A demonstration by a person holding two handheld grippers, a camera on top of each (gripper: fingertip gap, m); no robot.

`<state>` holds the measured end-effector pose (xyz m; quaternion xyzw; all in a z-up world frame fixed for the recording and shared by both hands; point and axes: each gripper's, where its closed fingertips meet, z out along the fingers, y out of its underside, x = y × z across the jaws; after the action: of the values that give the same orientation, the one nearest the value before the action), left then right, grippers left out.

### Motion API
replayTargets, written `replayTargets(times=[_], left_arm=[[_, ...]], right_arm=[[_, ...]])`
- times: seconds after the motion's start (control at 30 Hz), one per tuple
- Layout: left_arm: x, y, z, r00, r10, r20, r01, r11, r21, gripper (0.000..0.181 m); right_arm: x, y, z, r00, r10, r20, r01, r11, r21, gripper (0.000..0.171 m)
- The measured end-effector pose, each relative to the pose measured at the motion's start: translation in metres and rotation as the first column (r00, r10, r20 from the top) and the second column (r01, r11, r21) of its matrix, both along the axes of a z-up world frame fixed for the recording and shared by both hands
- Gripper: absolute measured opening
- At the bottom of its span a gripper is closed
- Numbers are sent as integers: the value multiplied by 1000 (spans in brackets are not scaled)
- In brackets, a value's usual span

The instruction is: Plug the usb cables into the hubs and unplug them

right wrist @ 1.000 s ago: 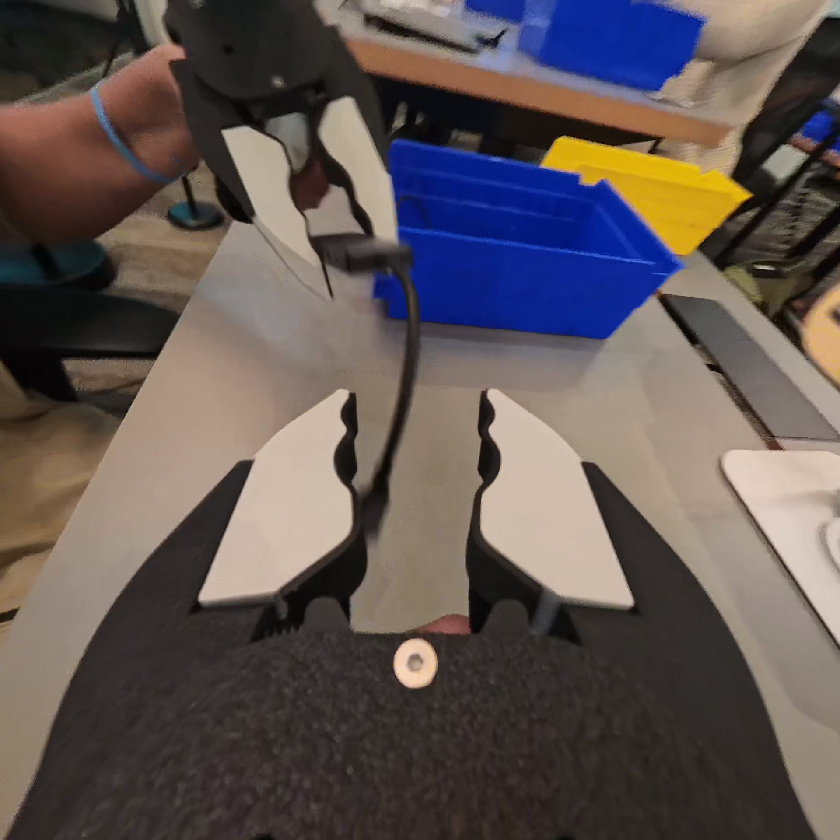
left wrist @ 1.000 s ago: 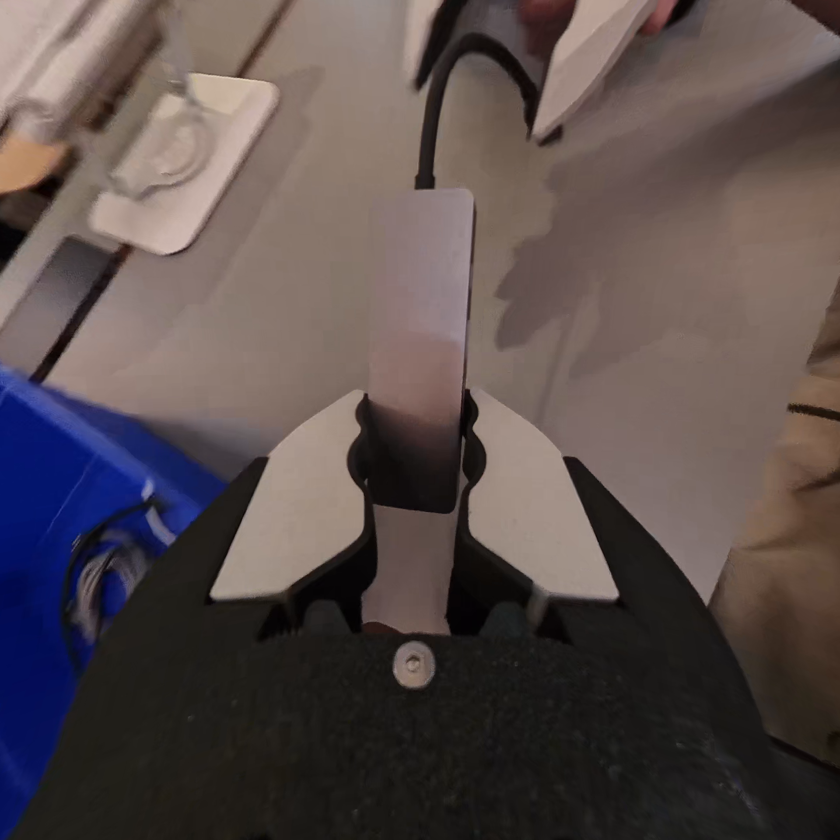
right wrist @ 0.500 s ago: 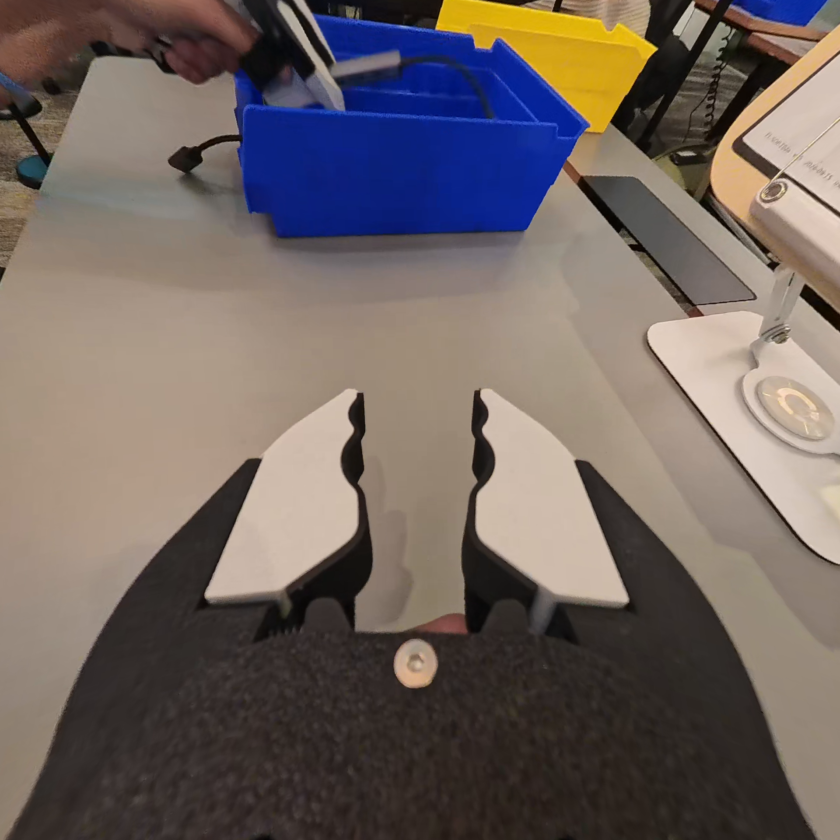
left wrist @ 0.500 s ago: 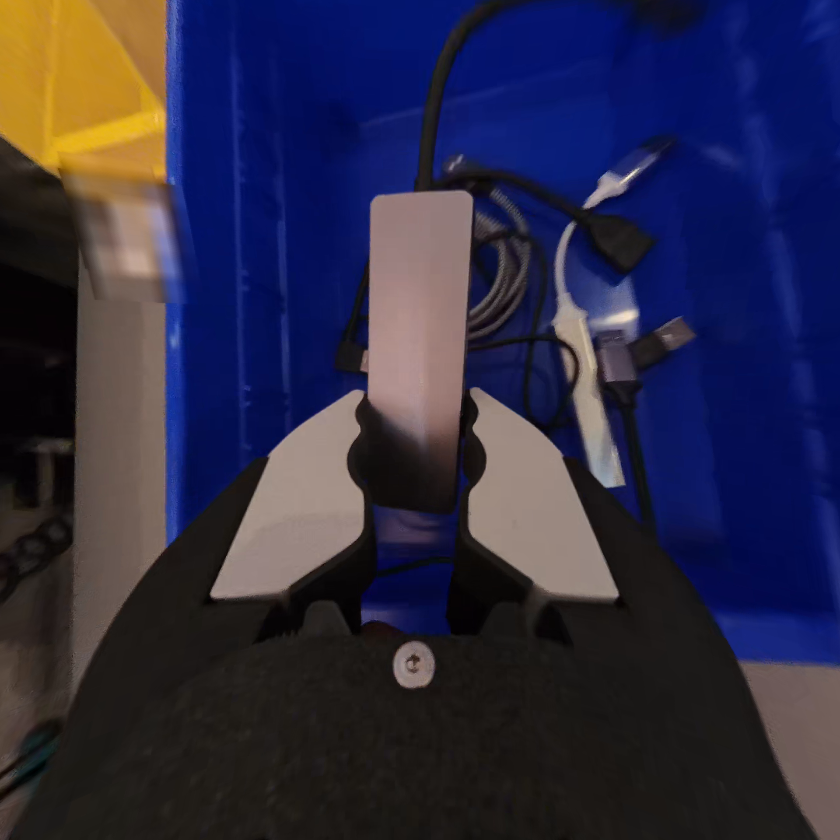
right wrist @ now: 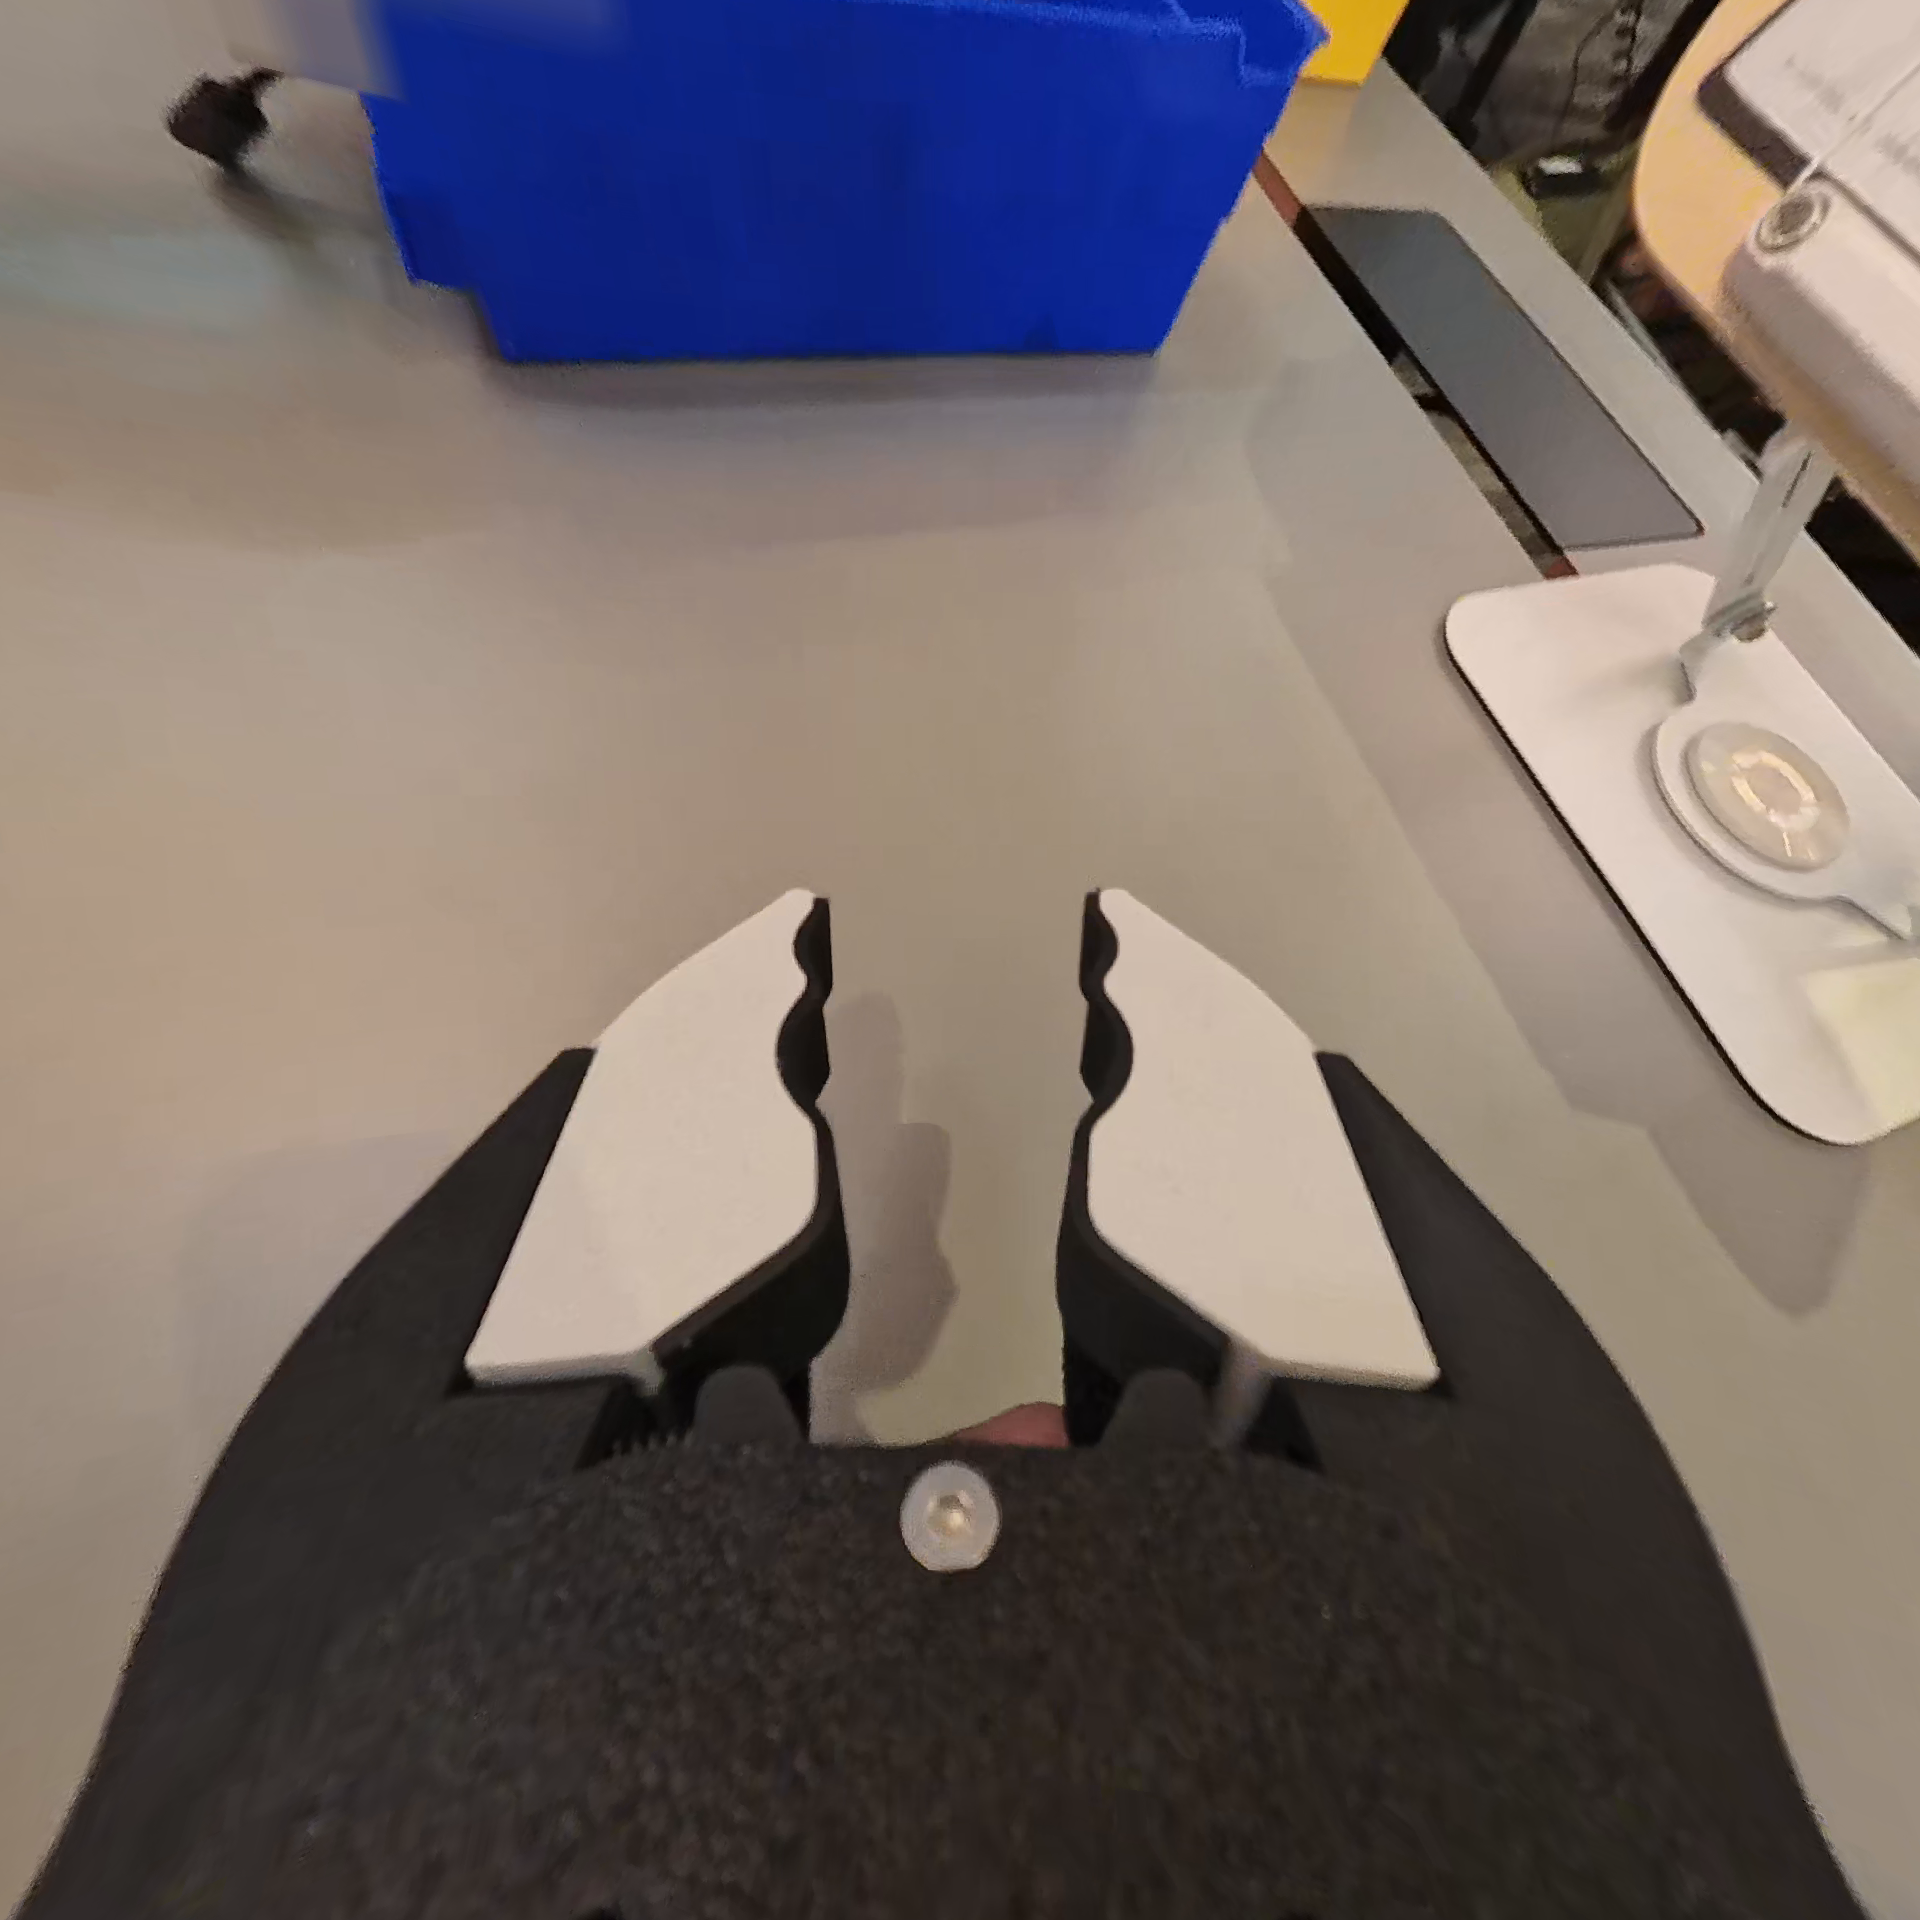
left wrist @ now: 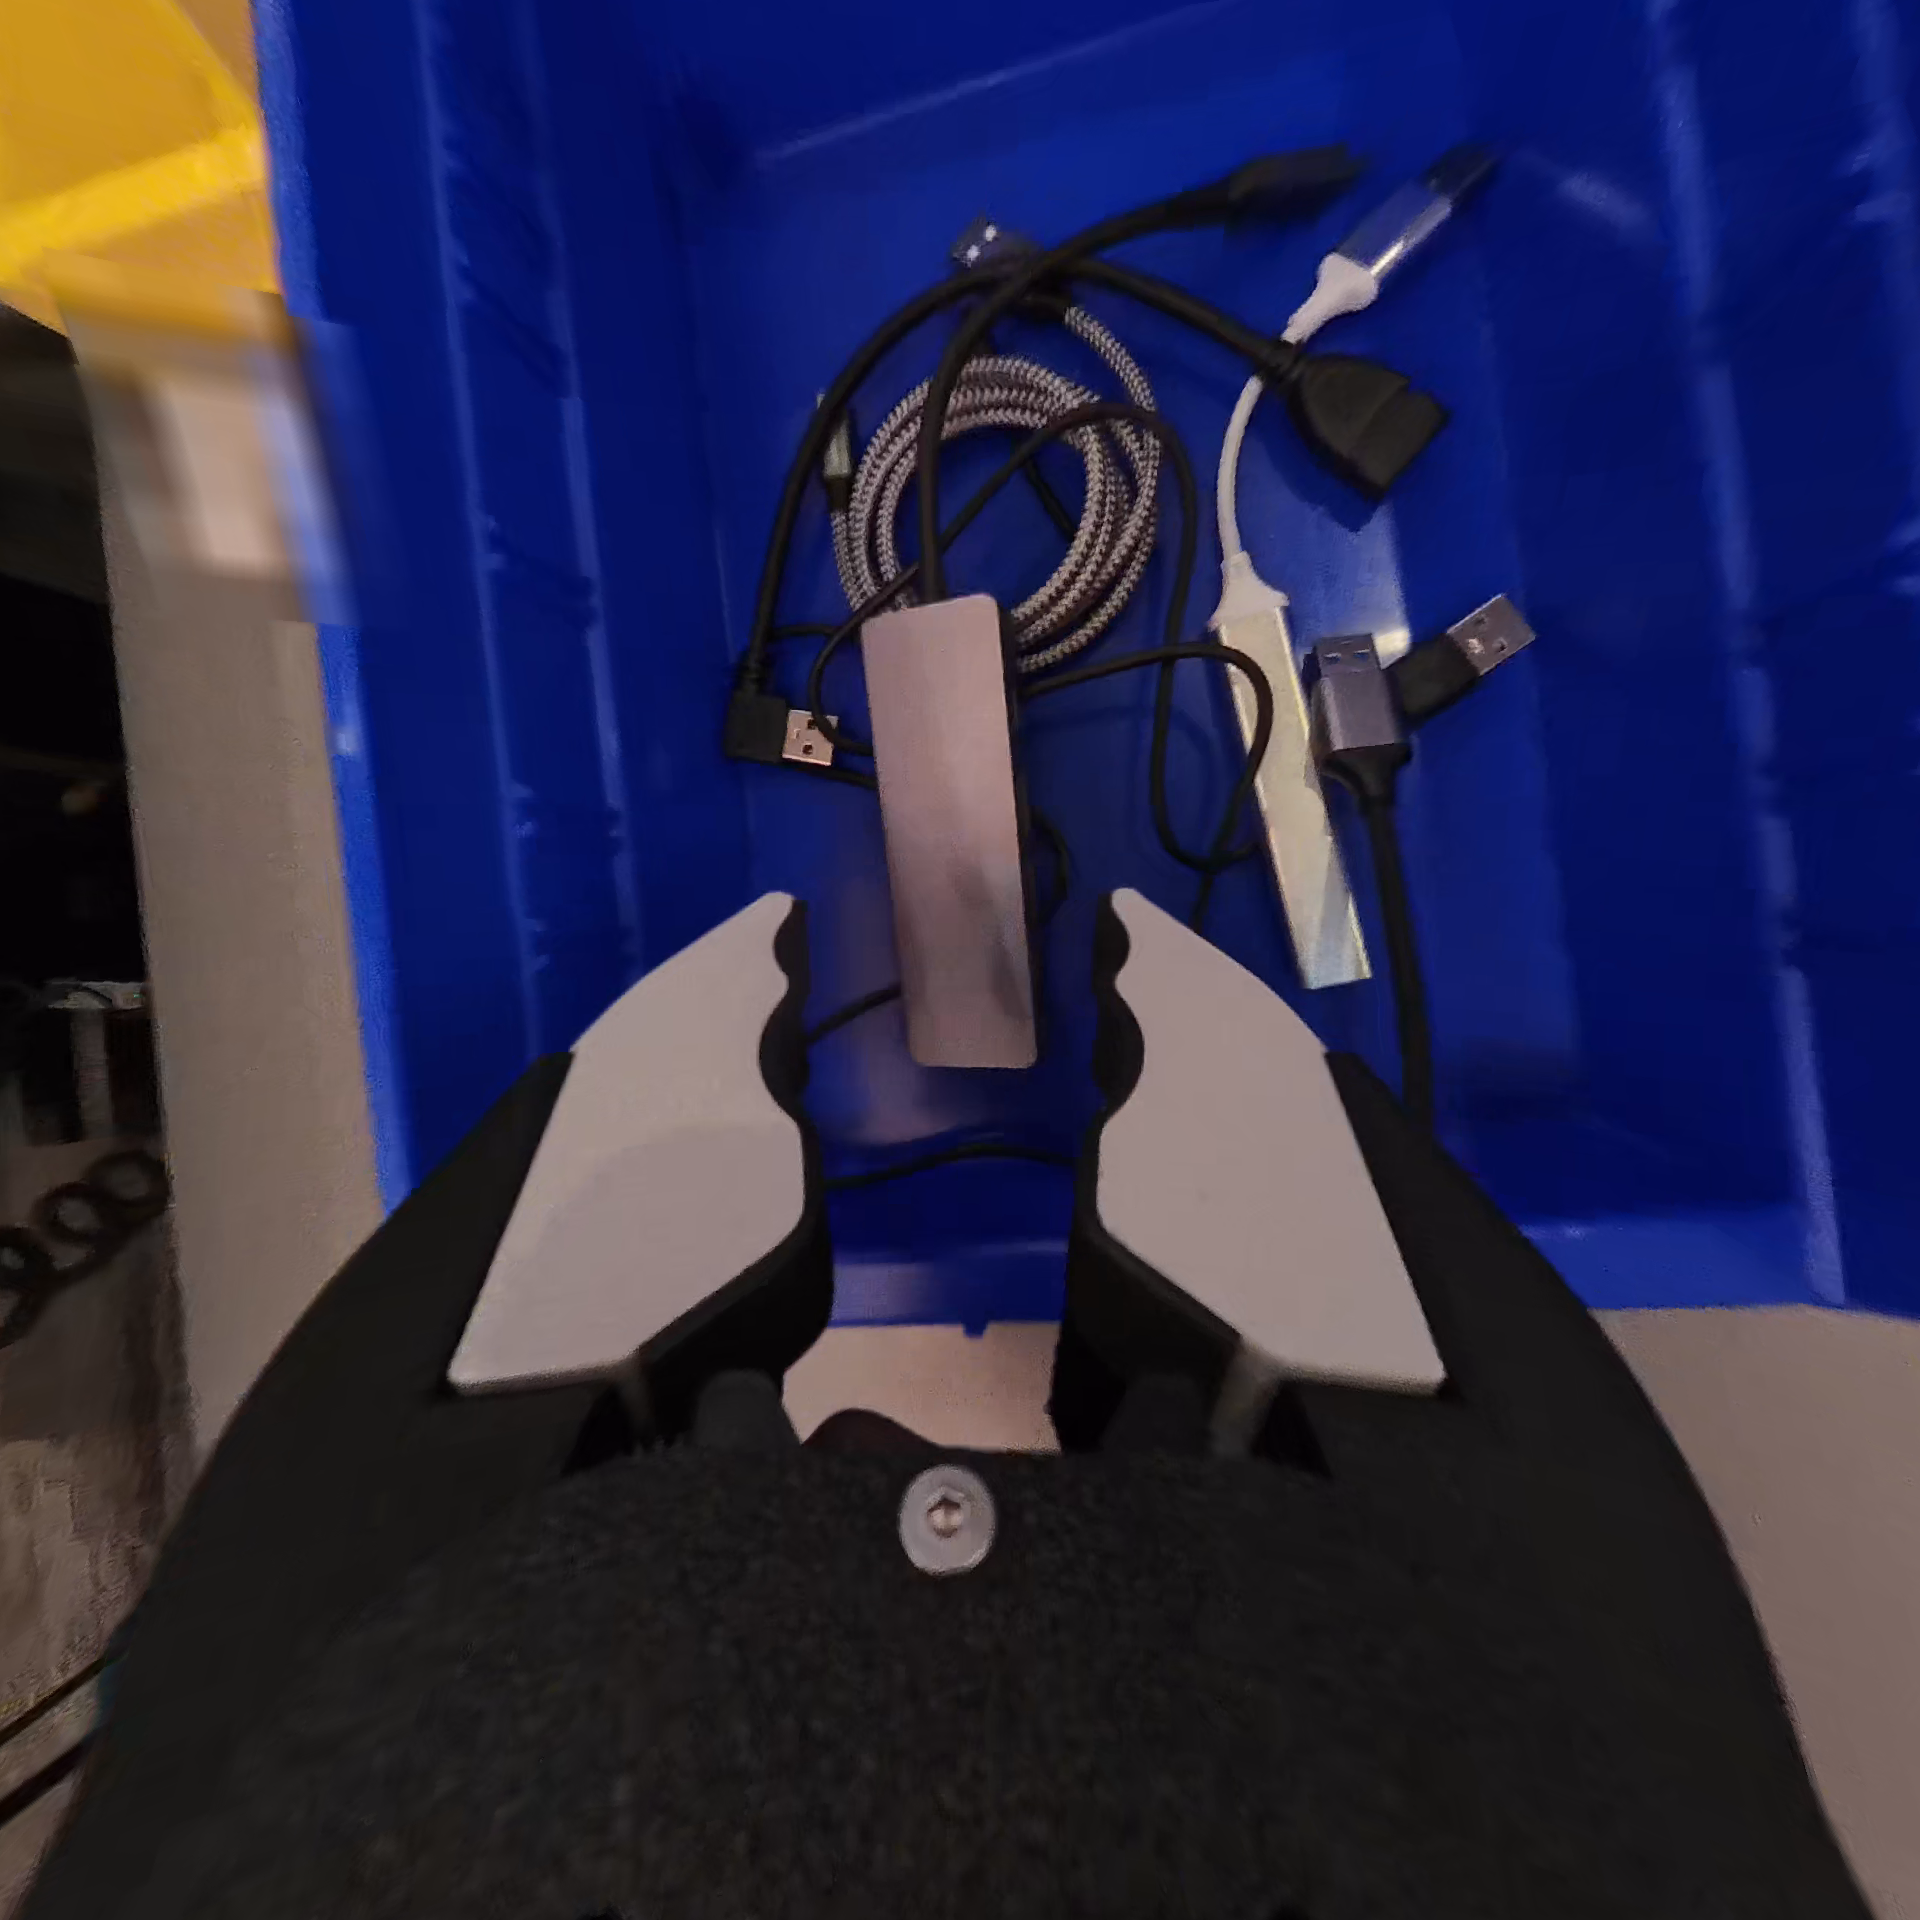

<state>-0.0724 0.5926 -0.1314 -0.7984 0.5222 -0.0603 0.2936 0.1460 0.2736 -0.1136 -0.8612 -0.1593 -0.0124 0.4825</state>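
My left gripper (left wrist: 948,920) is open above a blue bin (left wrist: 540,623). A grey USB hub (left wrist: 951,831) with a black cable lies free in the bin, just beyond the fingertips, on top of other cables. Beside it lie a braided grey cable coil (left wrist: 997,488), a slim silver hub (left wrist: 1294,821) with a white cable, a black USB socket end (left wrist: 1371,426) and several loose USB plugs (left wrist: 1351,696). My right gripper (right wrist: 956,914) is open and empty, low over the grey table (right wrist: 520,727). The blue bin (right wrist: 810,197) stands far ahead of it.
A white stand base (right wrist: 1621,821) with a metal arm sits at the right of the table, with a black strip (right wrist: 1496,384) along the table edge beyond it. A yellow bin (left wrist: 125,156) stands left of the blue one. A black cable end (right wrist: 218,104) lies left of the bin. Across from one pair of fingers to the other is roughly 40 centimeters.
My left gripper carried the grey hub from over the table to over the blue bin, then opened and let it drop in. My right gripper stayed open and moved back from the bin.
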Motion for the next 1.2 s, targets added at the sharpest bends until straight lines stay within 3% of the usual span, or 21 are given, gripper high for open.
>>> replayTargets(times=[0.13, 0.37, 0.47, 0.63, 0.83, 0.93, 1.03, 1.13, 1.2], left_arm=[[14, 4, 9, 1000, -20, -22, 20, 1000, -7, 53], [16, 22, -46, 970, 41, -238, -67, 992, -103, 55], [19, 18, -50, 986, 42, -164, -71, 982, -175, 36], [22, 24, -44, 995, 48, -92, -61, 987, -151, 36], [27, 25, 18, 990, 28, 138, -22, 999, -43, 36], [39, 0, 69, 965, -94, 247, 78, 994, 73, 36], [61, -52, 107, 924, -256, 283, 218, 963, 157, 36], [95, -119, 114, 865, -434, 250, 396, 898, 189, 36], [121, -156, 96, 833, -527, 167, 497, 846, 193, 36]], right_arm=[[-3, 3, -8, 1000, -2, 8, 2, 999, -33, 47], [-9, 3, -14, 1000, 25, 1, -25, 999, -47, 46], [-8, 2, -12, 1000, 27, -9, -28, 999, -45, 46], [-10, 1, -10, 999, 40, -4, -41, 998, -41, 45], [-8, -1, -3, 999, 40, -29, -40, 999, -13, 43], [-7, -1, -4, 999, 36, -30, -37, 999, -14, 43], [-4, -2, -3, 999, 28, -27, -29, 1000, -12, 43], [1, -4, 3, 999, 11, -33, -11, 1000, 6, 43], [3, -8, 12, 998, 6, -55, -3, 999, 39, 43]])
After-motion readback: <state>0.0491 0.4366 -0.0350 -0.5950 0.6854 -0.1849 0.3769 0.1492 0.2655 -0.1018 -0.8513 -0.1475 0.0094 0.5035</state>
